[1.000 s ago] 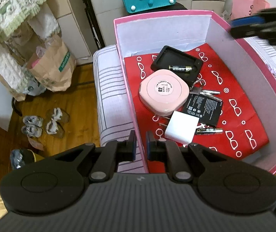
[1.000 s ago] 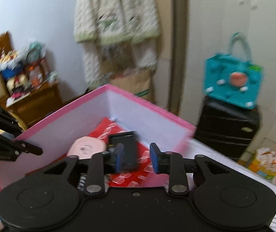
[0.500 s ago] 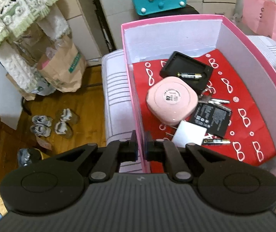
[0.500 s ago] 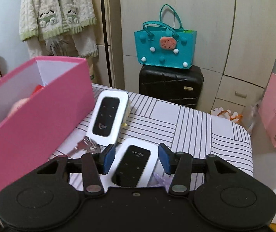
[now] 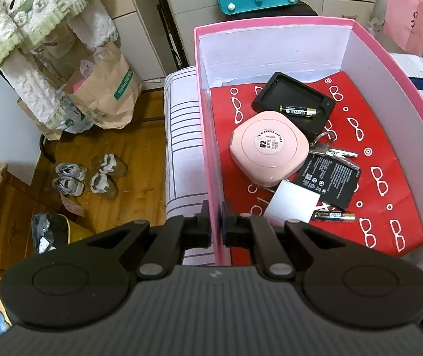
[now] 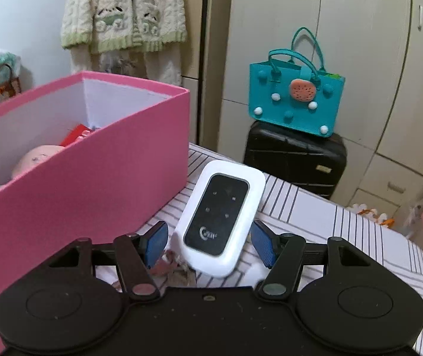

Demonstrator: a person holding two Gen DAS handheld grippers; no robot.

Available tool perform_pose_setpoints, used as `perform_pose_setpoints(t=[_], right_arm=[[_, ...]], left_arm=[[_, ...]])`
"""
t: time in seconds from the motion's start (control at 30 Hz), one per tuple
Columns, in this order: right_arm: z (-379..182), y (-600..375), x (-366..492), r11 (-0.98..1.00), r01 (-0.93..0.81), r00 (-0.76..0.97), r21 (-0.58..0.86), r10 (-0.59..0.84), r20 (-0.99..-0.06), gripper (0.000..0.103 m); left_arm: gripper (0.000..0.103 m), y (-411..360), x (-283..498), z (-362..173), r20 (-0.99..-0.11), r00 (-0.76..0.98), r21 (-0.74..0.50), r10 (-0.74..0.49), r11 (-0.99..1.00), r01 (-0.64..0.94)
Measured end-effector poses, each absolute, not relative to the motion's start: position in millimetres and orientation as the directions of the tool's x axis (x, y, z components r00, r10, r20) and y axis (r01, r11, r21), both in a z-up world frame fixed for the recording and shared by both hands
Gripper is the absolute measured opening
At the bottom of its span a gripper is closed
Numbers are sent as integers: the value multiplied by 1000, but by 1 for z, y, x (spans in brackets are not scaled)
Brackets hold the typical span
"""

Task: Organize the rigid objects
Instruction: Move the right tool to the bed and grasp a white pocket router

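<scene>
Pink cardboard, white inside, makes up the big open box that stands on the worktop with the white, dark-lined cloth. The left gripper is clenched on the box's near left wall, one finger outside and one inside. A red sheet printed with white spectacles lines the box floor. On it lie a rounded pink plastic case with a circular label, a black rectangular tray holding a black-and-gold battery, a flat black battery pack with white print, a white square block, a bunch of silver keys and a second small battery. The case overlaps the tray's near edge, and the keys lie between the tray and the pack. Outside the box, just beside its right wall, a white rounded pocket router with a black face lies on the cloth. The right gripper straddles the router's near end, its blue-padded fingers opening and clear of its sides.
</scene>
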State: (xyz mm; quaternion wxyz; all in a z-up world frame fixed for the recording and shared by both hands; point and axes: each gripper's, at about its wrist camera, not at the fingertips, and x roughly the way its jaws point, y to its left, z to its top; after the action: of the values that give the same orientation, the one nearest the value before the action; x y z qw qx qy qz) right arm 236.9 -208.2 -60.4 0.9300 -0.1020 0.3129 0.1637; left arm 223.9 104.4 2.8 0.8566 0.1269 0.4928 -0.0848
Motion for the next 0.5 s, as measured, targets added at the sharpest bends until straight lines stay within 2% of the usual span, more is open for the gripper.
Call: perform_pose_setpoints(t=[0.17,0.33,0.4,0.5], right_arm=[[-68,-190,244,915,-349,785,-201,169,-595,73],[-76,-180,253,903,-320,808,-286,103,-579,74],[-75,-181,255,913,-303,811,-273,97,-577,73],[-73,-180,251,915,-297,813,-274,91,-575,66]], left_arm=[[6,108,227,5,-863,503,107,-41,959,262],[5,108,221,7,-845,532,115,-53,954,276],[5,110,219,11,-837,542,108,-70,951,291],[5,113,216,15,-835,543,104,-91,943,317]])
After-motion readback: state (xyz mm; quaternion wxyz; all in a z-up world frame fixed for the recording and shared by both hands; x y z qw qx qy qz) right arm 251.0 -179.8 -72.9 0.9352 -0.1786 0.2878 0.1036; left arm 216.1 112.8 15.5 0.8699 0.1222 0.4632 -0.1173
